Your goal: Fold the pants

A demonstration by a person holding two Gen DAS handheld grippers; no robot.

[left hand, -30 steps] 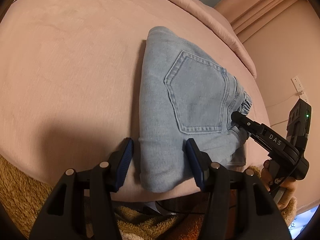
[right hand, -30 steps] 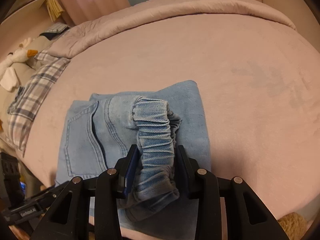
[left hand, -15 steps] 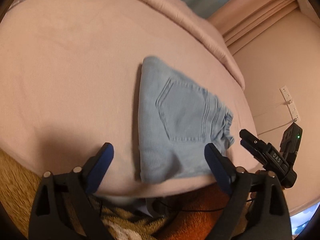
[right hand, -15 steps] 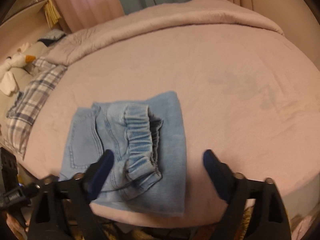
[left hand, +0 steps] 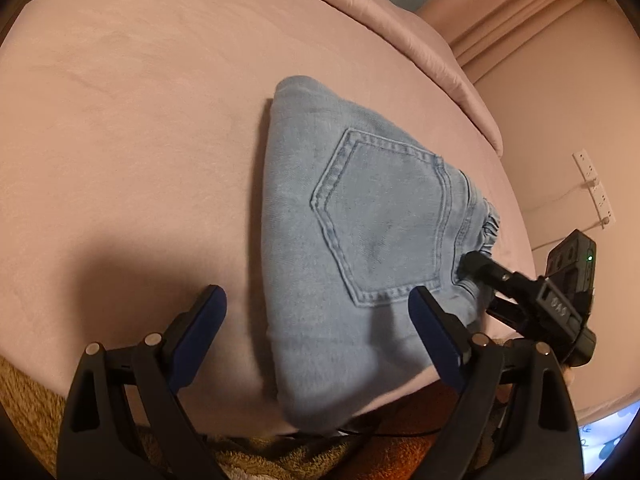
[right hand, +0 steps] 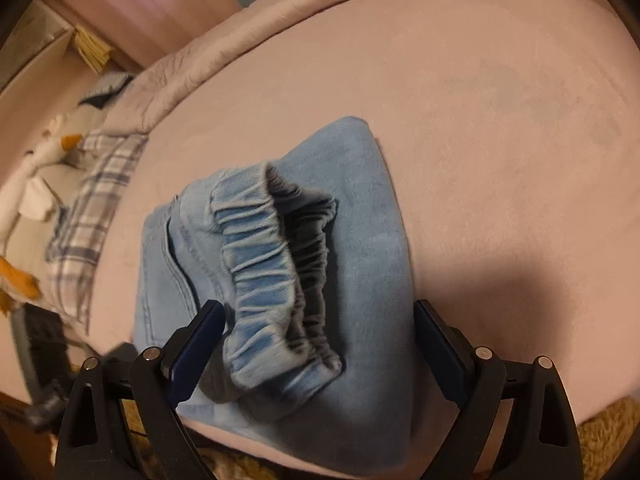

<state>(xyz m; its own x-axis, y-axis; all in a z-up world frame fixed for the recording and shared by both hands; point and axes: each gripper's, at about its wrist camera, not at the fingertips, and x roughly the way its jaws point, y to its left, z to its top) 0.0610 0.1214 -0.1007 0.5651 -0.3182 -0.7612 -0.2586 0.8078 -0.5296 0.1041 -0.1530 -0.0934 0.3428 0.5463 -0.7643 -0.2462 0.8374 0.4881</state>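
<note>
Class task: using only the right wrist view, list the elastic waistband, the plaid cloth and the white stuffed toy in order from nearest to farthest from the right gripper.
From the right gripper:
1. Elastic waistband, lying between the open jaws on the folded jeans.
2. Plaid cloth, off to the left by the bed's edge.
3. White stuffed toy, farther left, beyond the plaid cloth.

A home bedroom: a bed (right hand: 500,128) under a pink blanket, a plaid pillow (right hand: 92,216) (a stuffed toy (right hand: 44,160) beside it), pink curtains (right hand: 132,8) behind.
</note>
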